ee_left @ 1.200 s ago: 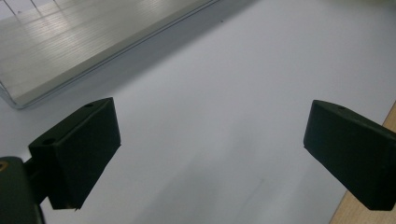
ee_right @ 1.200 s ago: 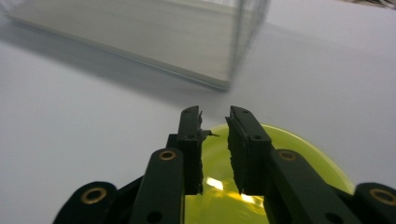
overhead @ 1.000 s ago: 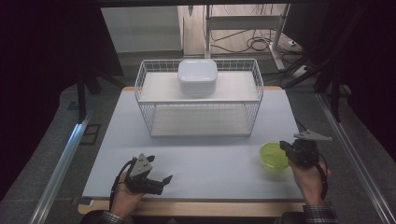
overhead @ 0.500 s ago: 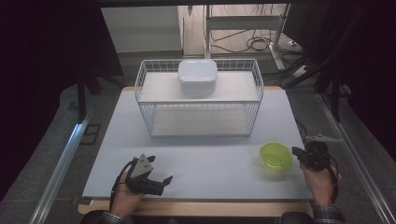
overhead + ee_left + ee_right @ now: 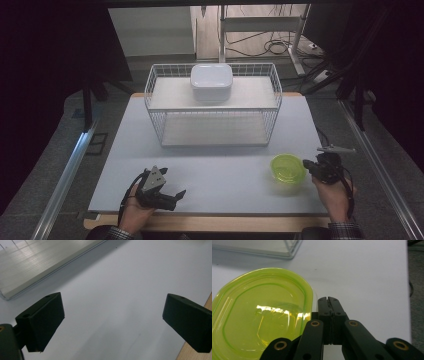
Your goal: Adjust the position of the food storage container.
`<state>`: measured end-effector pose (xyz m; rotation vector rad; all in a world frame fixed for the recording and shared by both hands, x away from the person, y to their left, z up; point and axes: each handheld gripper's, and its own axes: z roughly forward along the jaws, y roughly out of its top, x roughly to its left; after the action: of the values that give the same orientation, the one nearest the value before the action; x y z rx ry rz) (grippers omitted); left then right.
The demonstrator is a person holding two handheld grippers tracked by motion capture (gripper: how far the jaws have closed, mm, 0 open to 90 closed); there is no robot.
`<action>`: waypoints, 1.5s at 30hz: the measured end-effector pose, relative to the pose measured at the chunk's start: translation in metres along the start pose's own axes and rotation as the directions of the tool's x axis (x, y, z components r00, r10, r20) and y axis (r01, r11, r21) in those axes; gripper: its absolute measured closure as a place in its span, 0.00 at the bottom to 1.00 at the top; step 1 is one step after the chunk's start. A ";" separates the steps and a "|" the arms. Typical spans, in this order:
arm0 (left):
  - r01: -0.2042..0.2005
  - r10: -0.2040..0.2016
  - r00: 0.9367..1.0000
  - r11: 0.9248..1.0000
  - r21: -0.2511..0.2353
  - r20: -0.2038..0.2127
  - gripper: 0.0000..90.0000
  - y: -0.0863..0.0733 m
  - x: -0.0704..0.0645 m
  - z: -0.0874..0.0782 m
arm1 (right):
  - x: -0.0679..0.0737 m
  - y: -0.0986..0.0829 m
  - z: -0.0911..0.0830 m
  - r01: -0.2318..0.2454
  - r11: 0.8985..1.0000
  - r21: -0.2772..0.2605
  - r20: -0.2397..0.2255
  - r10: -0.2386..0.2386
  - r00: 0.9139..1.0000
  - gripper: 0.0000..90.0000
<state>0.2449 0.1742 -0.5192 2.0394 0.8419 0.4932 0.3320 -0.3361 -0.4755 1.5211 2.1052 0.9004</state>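
The green bowl sits on the white worktop near its front right part, well in front of the wire basket that carries a white lidded container on its upper shelf. The right gripper lies just beside the bowl, off its right rim, with its fingers pressed together and holding nothing. In the right gripper view the bowl shows at the left of the closed fingers, its rim very close to them but seemingly not between them, and its long axis running roughly along the line of the fingers. So the bowl lies to the left of this gripper, across a small gap; to take the rim the fingers would have to part and shift leftward over the near wall. The left gripper rests at the front left of the worktop, well apart from the bowl, its fingers spread wide over bare worktop. The right hand is clearly the nearer one
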 end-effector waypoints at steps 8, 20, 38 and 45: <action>0.002 -0.002 1.000 1.000 -0.001 0.005 0.04 0.000 -0.001 0.000 | 0.024 0.002 0.005 0.043 0.999 0.018 -0.057 -0.042 0.997 0.98; 0.006 -0.006 1.000 1.000 0.001 0.008 0.04 0.000 -0.001 0.001 | 0.035 -0.005 0.001 0.081 0.996 0.039 -0.058 -0.079 0.995 0.97; 0.005 -0.005 1.000 1.000 0.005 0.016 0.04 0.001 -0.003 0.002 | 0.061 -0.029 0.001 0.113 0.988 0.102 -0.167 -0.095 0.981 0.99; 0.004 -0.004 1.000 1.000 0.008 0.020 0.04 0.001 -0.004 0.003 | 0.076 -0.025 0.010 0.146 0.985 0.092 -0.199 -0.126 0.972 0.99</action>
<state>0.2446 0.1694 -0.5203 2.0461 0.8370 0.4668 0.2957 -0.2669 -0.4957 1.3663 2.3985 0.9315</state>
